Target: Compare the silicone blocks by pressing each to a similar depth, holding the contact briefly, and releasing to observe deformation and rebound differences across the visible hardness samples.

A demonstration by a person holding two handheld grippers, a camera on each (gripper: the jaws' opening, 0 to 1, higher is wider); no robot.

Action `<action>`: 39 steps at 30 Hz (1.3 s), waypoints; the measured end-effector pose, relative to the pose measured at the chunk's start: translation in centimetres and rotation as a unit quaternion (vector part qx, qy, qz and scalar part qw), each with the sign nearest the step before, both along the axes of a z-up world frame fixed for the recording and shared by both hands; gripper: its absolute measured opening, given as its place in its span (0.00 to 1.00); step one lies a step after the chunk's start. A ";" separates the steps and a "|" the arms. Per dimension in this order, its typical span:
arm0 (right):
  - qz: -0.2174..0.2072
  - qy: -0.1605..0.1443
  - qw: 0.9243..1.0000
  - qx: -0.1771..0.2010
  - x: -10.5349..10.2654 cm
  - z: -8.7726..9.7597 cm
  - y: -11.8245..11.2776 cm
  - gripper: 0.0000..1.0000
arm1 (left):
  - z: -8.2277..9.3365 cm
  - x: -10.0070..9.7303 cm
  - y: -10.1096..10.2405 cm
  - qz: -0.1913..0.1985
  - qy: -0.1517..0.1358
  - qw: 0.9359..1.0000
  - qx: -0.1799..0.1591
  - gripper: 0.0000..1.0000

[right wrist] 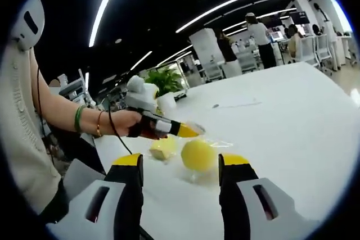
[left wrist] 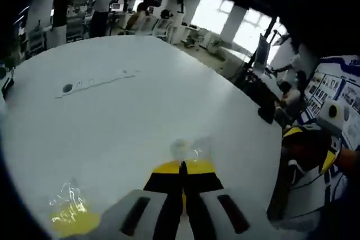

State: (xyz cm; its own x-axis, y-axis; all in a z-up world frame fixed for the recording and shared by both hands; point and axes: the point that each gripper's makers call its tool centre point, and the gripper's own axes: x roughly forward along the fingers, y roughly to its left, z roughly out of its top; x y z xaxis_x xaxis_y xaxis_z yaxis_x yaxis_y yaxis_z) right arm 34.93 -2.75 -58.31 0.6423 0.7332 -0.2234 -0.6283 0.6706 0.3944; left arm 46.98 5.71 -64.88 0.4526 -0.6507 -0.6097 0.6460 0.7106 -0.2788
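Observation:
A round yellow silicone block (right wrist: 198, 154) sits on the white table (right wrist: 292, 122), just ahead of my right gripper (right wrist: 181, 159). Its jaws stand open on either side of the block and hold nothing. A paler yellow block (right wrist: 163, 147) lies to its left. Above that block a hand holds my left gripper (right wrist: 188, 131), and a small clear piece (right wrist: 198, 128) sticks out of its tips. In the left gripper view, my left gripper (left wrist: 183, 167) is shut with the clear piece (left wrist: 183, 147) at its yellow tips. A yellow lump in clear wrap (left wrist: 70, 214) lies at the lower left.
A white strip with a dark dot (left wrist: 95, 82) lies far out on the table (left wrist: 140, 111). The table edge runs along the right, with chairs and desks beyond it. A person's arm with bracelets (right wrist: 84, 119) comes in from the left. People stand at the back.

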 end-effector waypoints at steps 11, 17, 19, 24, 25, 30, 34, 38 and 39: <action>0.007 -0.018 1.000 -0.009 -0.8 1.8 0.5 0.50 | 3.5 -2.1 -1.0 -0.062 -0.079 0.995 0.026 0.00; 0.021 -0.038 0.999 -0.022 -0.9 3.3 1.5 0.50 | 5.3 -2.9 0.2 -0.071 -0.109 0.991 0.040 0.00; 0.030 -0.047 0.998 -0.027 -1.0 4.0 2.0 0.50 | 6.1 -3.2 1.2 -0.068 -0.110 0.991 0.038 0.00; 0.049 -0.062 0.996 -0.044 -0.9 5.1 3.1 0.52 | 8.1 -3.6 3.2 -0.047 -0.114 0.992 0.015 0.00; 0.055 -0.065 0.995 -0.048 -1.0 5.3 3.4 0.51 | 8.6 -3.7 3.7 -0.044 -0.122 0.991 0.016 0.00; 0.087 -0.080 0.990 -0.076 -1.0 6.2 5.0 0.51 | 10.9 -4.0 5.1 -0.043 -0.146 0.988 0.011 0.00; 0.112 -0.087 0.986 -0.087 -0.8 7.3 6.5 0.55 | 13.1 -4.2 6.4 -0.029 -0.144 0.989 -0.019 0.00; 0.143 -0.113 0.977 -0.108 -0.3 9.2 8.0 0.60 | 15.4 -4.5 7.5 -0.037 -0.165 0.985 -0.023 0.00; 0.150 -0.120 0.975 -0.113 -0.1 9.7 8.3 0.60 | 15.7 -4.6 7.6 -0.039 -0.167 0.985 -0.024 0.00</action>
State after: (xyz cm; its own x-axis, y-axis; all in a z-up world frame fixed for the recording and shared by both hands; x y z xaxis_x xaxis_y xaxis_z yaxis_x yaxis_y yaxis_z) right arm 34.85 5.59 -48.64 0.4596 0.8461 -0.2701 -0.8658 0.4946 0.0759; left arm 42.41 13.34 -49.13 0.5703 -0.7156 -0.4033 0.7597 0.6462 -0.0725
